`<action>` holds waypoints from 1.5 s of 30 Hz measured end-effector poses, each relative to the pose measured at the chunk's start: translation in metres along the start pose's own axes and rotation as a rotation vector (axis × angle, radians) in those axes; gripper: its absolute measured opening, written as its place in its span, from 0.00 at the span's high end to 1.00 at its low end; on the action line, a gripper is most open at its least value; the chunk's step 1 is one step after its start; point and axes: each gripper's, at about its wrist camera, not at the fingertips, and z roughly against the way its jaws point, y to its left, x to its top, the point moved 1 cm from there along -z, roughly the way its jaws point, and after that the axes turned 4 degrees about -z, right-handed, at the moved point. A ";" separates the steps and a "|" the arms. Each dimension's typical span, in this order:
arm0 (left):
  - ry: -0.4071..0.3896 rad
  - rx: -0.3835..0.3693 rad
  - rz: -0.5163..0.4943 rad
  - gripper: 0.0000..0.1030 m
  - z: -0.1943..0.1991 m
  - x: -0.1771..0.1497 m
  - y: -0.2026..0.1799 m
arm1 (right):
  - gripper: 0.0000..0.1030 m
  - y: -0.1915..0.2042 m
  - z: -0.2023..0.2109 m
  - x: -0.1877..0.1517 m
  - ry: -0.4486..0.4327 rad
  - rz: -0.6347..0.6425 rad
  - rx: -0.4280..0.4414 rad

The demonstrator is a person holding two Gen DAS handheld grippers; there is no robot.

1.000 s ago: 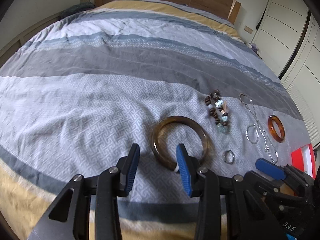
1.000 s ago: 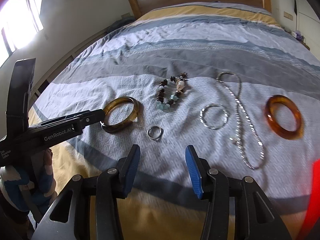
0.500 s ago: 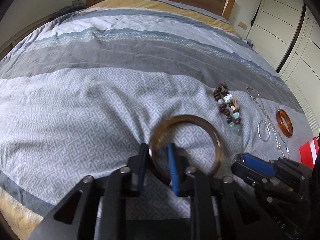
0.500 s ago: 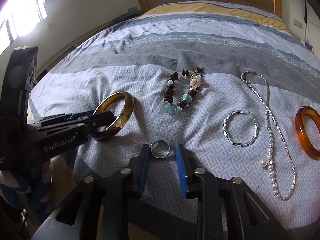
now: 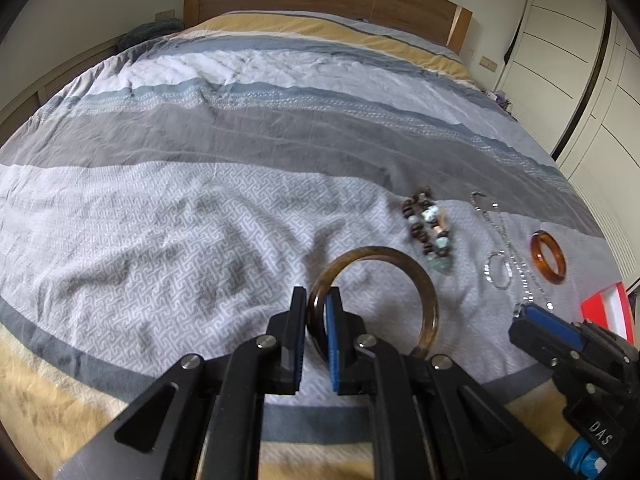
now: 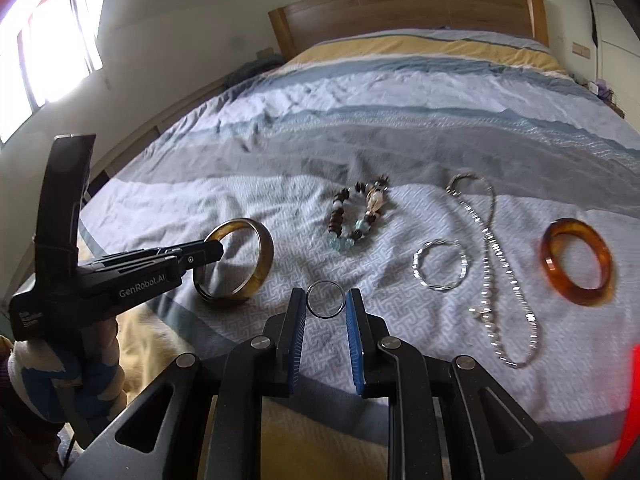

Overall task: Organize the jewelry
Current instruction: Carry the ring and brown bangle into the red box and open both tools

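Observation:
My left gripper (image 5: pixel 316 308) is shut on the rim of a brown bangle (image 5: pixel 416 272) and holds it tilted up off the bedspread; the bangle also shows in the right wrist view (image 6: pixel 262 254). My right gripper (image 6: pixel 325 300) is shut on a small silver ring (image 6: pixel 325 299), held upright between the fingertips. On the bedspread lie a beaded bracelet (image 6: pixel 356 216), a twisted silver bangle (image 6: pixel 440 270), a silver chain necklace (image 6: pixel 494 256) and an amber bangle (image 6: pixel 576 266).
A red box (image 5: pixel 608 312) sits at the right edge of the bed. The wooden headboard (image 6: pixel 404 8) is far behind. White wardrobe doors (image 5: pixel 580 60) stand to the right. The left gripper's body (image 6: pixel 120 280) reaches in from the left in the right wrist view.
Both grippers went from open to shut. The left closed on the brown bangle and lifted it; the right closed on the silver ring and raised it.

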 end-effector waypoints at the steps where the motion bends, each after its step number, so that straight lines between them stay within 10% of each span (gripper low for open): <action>1: -0.004 -0.004 -0.002 0.92 0.005 0.000 -0.004 | 0.81 -0.002 0.009 0.000 -0.009 -0.004 0.000; 25: -0.027 -0.265 -0.230 0.92 0.066 -0.010 -0.243 | 0.80 -0.180 0.209 -0.049 -0.116 -0.149 -0.312; 45: 0.151 -0.327 -0.449 0.92 -0.001 -0.067 -0.383 | 0.80 -0.292 0.202 -0.099 0.034 -0.265 -0.460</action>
